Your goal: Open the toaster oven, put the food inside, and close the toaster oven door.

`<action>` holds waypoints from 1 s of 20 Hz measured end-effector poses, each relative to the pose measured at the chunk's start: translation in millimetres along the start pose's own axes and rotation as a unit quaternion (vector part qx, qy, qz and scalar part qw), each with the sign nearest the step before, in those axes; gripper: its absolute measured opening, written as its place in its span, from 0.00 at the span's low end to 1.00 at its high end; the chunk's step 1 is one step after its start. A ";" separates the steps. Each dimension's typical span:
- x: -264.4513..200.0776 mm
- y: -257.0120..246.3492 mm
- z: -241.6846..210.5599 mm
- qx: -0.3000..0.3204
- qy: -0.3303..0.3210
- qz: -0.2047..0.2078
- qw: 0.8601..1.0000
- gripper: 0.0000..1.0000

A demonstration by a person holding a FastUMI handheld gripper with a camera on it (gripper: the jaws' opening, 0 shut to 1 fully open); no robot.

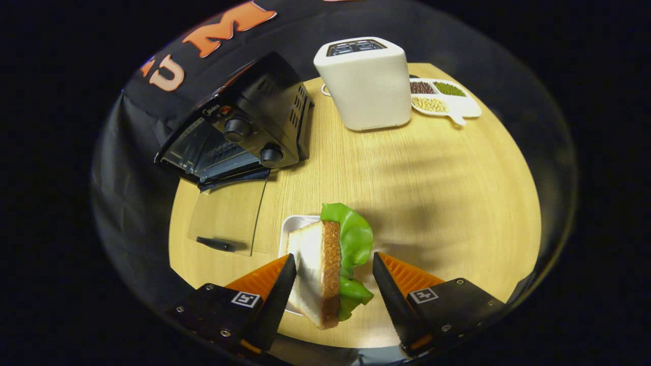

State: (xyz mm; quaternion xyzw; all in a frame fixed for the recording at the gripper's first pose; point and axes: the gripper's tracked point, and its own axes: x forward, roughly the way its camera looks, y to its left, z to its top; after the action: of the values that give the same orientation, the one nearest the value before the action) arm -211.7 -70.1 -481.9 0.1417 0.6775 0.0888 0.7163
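Gripper point(333, 264) fingers open, astride sandwich point(325, 269), on edge, lengthwise.

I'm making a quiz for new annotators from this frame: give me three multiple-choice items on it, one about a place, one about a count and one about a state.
1. Where is the sandwich?
A. between the gripper fingers, over a white tray
B. inside the toaster oven
C. on top of the white toaster

2. How many filled compartments show in the divided dish?
A. one
B. three
C. five

3. In what state is the toaster oven door?
A. shut
B. taken off and leaning on the toaster
C. open, folded down onto the table

Answers:
1 A: the bread and lettuce stand between the two fingers, with the tray's corner showing behind them.
2 B: dark, green and pale fillings each sit in their own compartment beside the white toaster.
3 C: the glass door lies flat ahead of the oven's open mouth, handle at its far edge.
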 end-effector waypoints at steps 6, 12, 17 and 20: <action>-1.4 19.6 -0.1 0.086 0.005 0.055 0.995 0.50; -34.6 42.5 20.1 0.117 -0.050 0.063 0.990 0.36; -57.8 94.4 45.7 0.118 -0.093 0.107 0.983 0.36; -57.7 124.6 56.0 0.110 -0.106 0.125 0.980 0.36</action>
State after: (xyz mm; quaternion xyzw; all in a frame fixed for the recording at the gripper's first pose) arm -151.7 24.5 -384.8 0.3117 0.5805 0.0869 0.7472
